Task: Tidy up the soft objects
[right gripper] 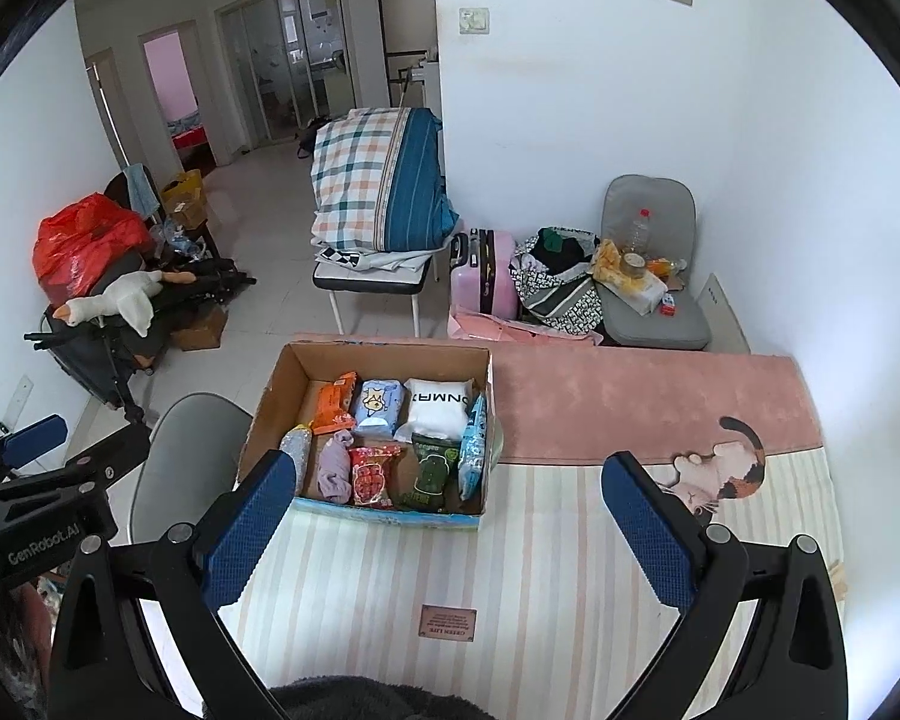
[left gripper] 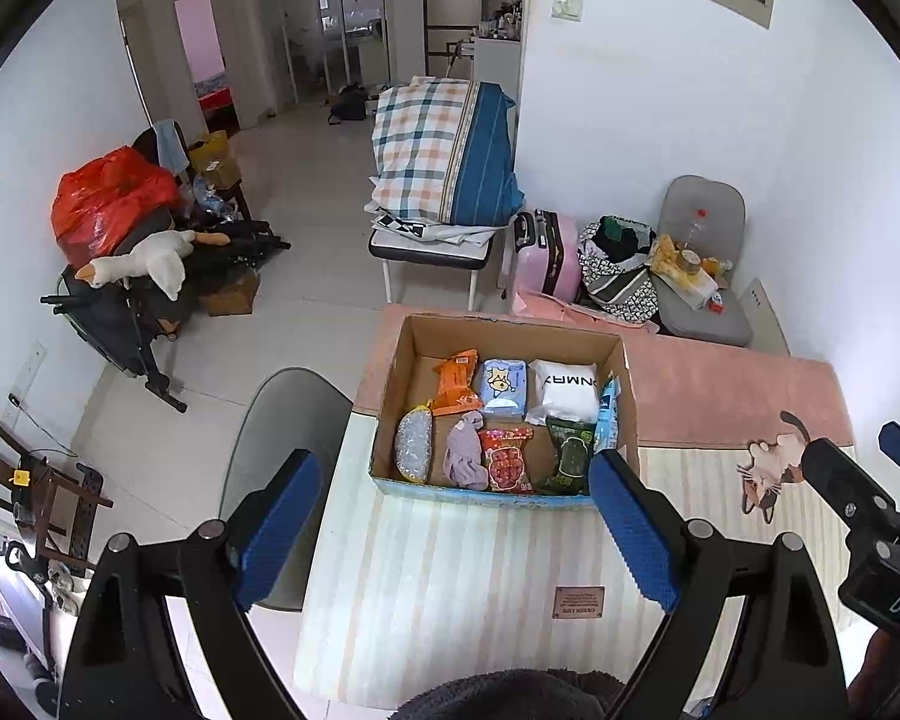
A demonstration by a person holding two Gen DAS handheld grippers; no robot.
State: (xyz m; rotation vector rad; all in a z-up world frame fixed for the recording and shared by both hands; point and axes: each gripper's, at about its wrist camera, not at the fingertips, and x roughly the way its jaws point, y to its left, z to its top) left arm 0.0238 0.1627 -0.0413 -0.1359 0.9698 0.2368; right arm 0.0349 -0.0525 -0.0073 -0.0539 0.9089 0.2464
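The left gripper (left gripper: 456,516) hangs above the striped mat (left gripper: 450,588) with its jaws spread wide and nothing between them; the right gripper (right gripper: 450,516) does the same, wide apart and empty. The cardboard box (left gripper: 624,384) sits at twelve o'clock from the left gripper and at eleven o'clock from the right one. Inside it lie the orange packet (left gripper: 457,383), blue tissue pack (left gripper: 501,387), white pouch (left gripper: 564,390), purple cloth (left gripper: 465,459), red packet (left gripper: 507,459) and green packet (left gripper: 570,455), packed side by side.

right gripper (right gripper: 450,516): jaws spread, empty | cardboard box (right gripper: 270,414): packets, on striped mat (right gripper: 540,570)
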